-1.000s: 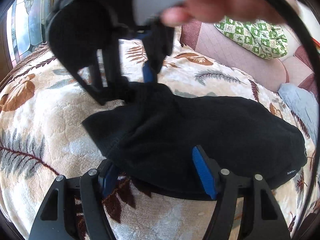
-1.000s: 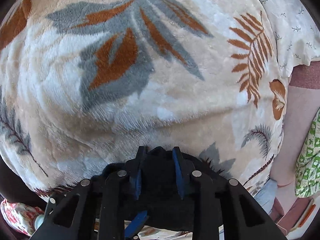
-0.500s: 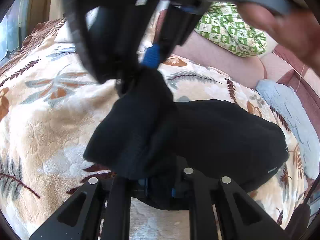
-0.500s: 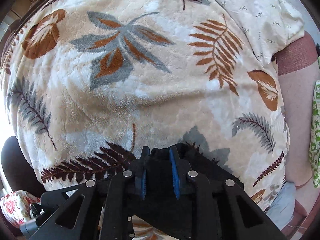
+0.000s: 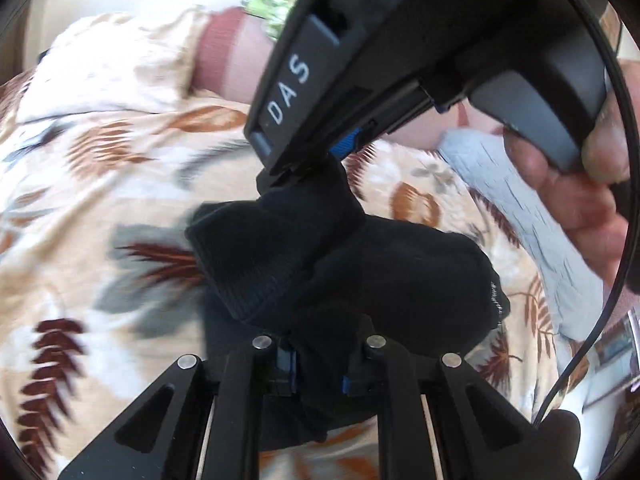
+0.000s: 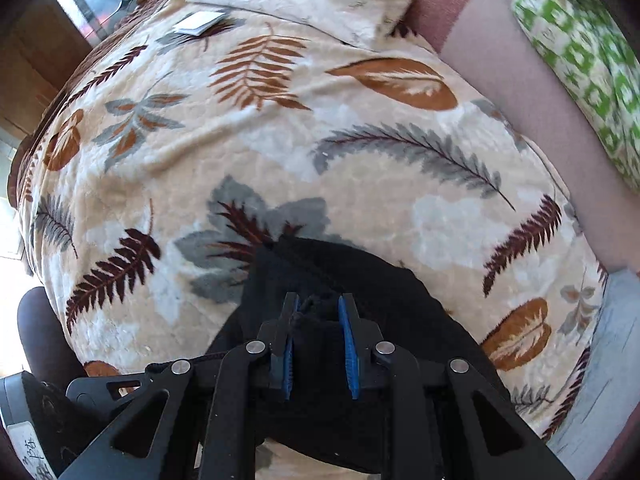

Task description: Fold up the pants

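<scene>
Leaf-print blanket: white paper at far edge, green pillow beyond right side, blue cloth beside it.

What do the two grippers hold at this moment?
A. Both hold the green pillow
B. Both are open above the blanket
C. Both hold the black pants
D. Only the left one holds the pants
C: the left gripper and the right gripper each pinch black pants fabric.

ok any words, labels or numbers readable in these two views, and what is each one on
"DAS": white letters on the dark body of the right gripper, seen from the left wrist view.
Small white print on the edge of the black pants: too small and blurred to read.
Handwritten marks on a white label at the lower left of the right wrist view: not legible.
</scene>
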Demonstrator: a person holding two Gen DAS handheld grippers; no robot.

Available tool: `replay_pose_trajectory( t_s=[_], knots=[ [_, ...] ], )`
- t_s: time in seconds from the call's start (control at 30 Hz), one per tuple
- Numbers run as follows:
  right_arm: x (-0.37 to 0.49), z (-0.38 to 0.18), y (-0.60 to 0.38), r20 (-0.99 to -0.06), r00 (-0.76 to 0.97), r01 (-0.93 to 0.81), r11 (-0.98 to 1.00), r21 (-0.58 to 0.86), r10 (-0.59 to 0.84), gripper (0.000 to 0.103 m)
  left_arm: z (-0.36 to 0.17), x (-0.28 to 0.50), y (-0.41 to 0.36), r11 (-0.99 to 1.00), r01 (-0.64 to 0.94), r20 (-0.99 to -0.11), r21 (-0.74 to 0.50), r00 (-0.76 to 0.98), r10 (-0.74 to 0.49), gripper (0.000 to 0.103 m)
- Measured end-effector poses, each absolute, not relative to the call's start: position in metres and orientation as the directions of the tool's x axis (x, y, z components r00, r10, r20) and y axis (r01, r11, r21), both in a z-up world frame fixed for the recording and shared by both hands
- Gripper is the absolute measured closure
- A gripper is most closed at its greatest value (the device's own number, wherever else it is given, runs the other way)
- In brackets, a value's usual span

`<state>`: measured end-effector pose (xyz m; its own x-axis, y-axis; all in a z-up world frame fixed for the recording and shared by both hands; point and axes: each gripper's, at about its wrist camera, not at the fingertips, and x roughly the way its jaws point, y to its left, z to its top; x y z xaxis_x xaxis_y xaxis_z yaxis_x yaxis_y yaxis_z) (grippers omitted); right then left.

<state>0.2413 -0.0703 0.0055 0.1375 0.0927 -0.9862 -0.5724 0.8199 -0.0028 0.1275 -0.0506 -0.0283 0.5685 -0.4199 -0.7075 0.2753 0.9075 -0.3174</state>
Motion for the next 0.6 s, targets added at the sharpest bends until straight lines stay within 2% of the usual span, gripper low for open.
replay_pose_trajectory(
  t_s=[0.07, 0.17, 0.2, 0.23, 0.3, 0.43, 0.6],
  knots=[
    [0.244, -0.004, -0.101, -0.987, 0.130, -0.533, 0.846, 0.014, 0.097, 0.081, -0.032, 0.127, -0.075, 0.904, 0.301, -0.720, -0.304, 0.549, -0.425, 0.080],
    [0.247, -0.029, -0.152, -0.988, 0.122, -0.458, 0.889, 0.028, 0.094, 0.070, -0.031, 0.111, -0.090, 0.873, 0.356, -0.718, -0.333, 0.505, -0.480, 0.068],
    [0.247, -0.038, -0.171, -0.988, 0.133, -0.427, 0.904, 0.014, 0.078, 0.061, -0.029, 0.104, -0.094, 0.857, 0.379, -0.716, -0.349, 0.482, -0.505, 0.066],
    [0.246, -0.042, -0.183, -0.987, 0.143, -0.406, 0.914, 0.007, 0.071, 0.048, -0.027, 0.095, -0.093, 0.843, 0.398, -0.713, -0.362, 0.465, -0.526, 0.061],
    [0.244, -0.047, -0.217, -0.979, 0.182, -0.330, 0.943, 0.031, 0.096, 0.035, -0.021, 0.075, -0.090, 0.832, 0.426, -0.707, -0.355, 0.460, -0.537, 0.057],
    [0.231, -0.035, -0.259, -0.949, 0.275, -0.234, 0.968, 0.089, 0.154, 0.035, -0.014, 0.051, -0.068, 0.850, 0.413, -0.717, -0.326, 0.478, -0.507, 0.056],
    [0.201, -0.008, -0.267, -0.890, 0.400, -0.220, 0.966, 0.138, 0.219, 0.035, -0.026, 0.059, -0.040, 0.917, 0.234, -0.761, -0.324, 0.511, -0.400, 0.055]
  ],
)
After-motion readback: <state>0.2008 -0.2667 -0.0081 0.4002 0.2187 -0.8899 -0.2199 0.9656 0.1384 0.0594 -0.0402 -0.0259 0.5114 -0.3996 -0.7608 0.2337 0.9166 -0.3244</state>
